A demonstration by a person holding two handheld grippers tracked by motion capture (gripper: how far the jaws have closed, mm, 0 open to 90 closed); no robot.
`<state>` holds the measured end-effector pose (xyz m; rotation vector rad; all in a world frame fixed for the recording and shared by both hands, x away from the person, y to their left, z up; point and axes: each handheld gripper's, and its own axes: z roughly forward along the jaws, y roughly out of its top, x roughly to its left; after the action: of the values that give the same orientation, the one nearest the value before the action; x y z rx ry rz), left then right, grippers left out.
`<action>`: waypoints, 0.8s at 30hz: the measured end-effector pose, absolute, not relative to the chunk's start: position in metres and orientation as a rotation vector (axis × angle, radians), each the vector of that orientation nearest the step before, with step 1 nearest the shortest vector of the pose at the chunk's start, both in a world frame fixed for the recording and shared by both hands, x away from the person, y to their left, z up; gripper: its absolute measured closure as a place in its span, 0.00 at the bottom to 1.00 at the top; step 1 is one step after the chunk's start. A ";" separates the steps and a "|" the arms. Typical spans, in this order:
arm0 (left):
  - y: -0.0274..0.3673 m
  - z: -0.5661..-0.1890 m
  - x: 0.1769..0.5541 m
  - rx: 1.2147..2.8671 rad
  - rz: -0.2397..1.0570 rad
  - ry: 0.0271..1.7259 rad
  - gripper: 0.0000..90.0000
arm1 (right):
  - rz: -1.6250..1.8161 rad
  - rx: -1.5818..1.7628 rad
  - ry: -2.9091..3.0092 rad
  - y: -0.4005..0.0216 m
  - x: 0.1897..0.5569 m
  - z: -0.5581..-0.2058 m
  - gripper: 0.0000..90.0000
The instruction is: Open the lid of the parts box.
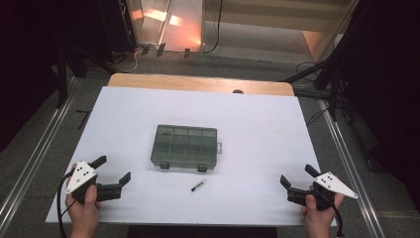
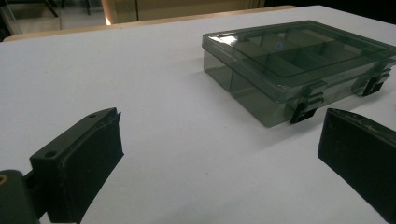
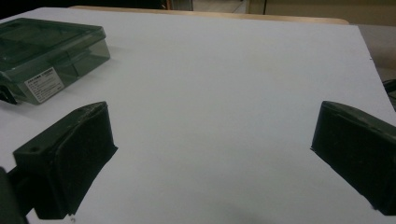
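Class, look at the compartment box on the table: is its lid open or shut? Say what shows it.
Shut. The compartment box has its lid lying flat on the base, and both dark latches are folded down over the front edge.

This looks like a lab or recording studio rather than a home. The white sheet-covered wooden surface [image 1: 257,124] stands on grey carpet [image 1: 44,134] between two metal floor rails [image 1: 346,148]. Black curtains [image 1: 381,59] hang on both sides, loose black cables [image 1: 218,29] trail across the floor behind, and a bare metal panel [image 1: 173,22] stands at the back.
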<state>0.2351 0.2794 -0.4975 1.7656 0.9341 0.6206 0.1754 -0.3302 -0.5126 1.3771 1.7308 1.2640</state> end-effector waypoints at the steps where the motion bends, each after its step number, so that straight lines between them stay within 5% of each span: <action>1: 0.279 -0.498 0.235 1.768 0.623 0.932 0.00 | 1.270 1.385 1.730 -0.331 0.175 -0.513 0.00; 24: 0.261 -0.494 0.234 1.776 0.580 0.881 0.00 | 1.304 1.331 1.753 -0.316 0.175 -0.503 0.00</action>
<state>0.2339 0.2610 -0.4943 1.7763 0.8808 0.5800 0.1752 -0.3163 -0.5031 1.3312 1.7534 1.3041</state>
